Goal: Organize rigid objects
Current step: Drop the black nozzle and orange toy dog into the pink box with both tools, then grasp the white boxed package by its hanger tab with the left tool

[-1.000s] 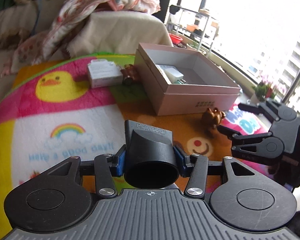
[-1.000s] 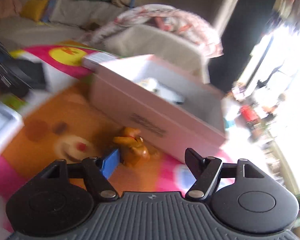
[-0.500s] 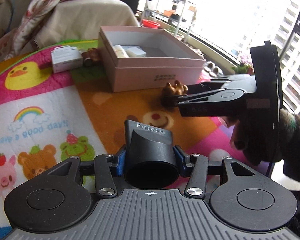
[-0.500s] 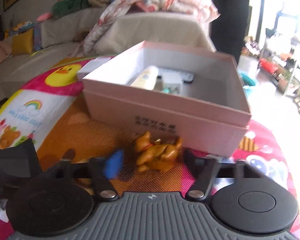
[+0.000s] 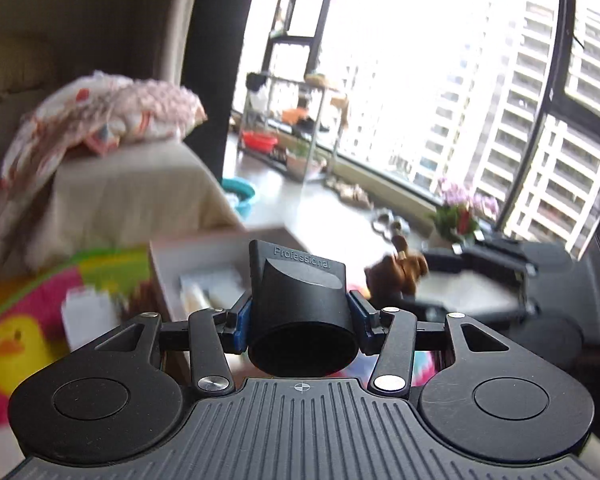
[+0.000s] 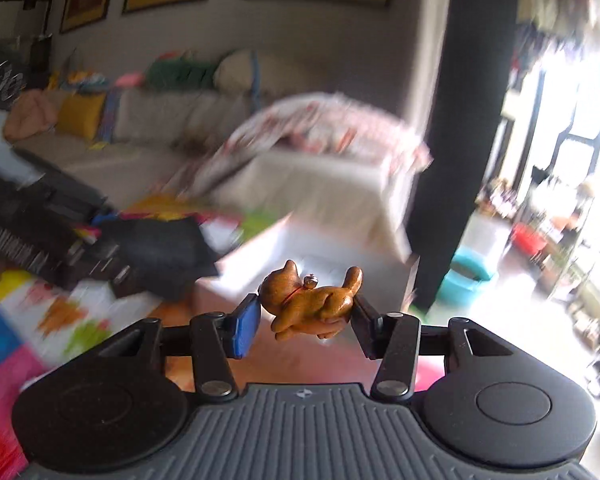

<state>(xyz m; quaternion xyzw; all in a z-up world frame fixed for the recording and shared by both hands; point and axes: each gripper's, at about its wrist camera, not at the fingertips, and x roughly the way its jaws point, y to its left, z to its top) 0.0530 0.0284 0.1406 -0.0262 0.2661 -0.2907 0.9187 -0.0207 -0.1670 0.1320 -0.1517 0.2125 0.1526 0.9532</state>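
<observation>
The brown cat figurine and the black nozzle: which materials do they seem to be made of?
Cat figurine: probably polished wood or resin; it is warm brown and smooth, with a soft shine. Nozzle: likely moulded plastic; it is matte black with raised "Professional" lettering.

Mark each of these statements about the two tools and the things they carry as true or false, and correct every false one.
1. The left tool is shut on a black nozzle marked "Professional". True.
2. The right tool is empty. False: it is shut on a brown animal figurine, held clear of the surface.
3. The pink box already holds items. True: pale items lie inside, too blurred to name.
4. The figurine lies inside the box. False: it sits between the right tool's pads.
5. A yellow duck is printed on the blanket. True.
</observation>
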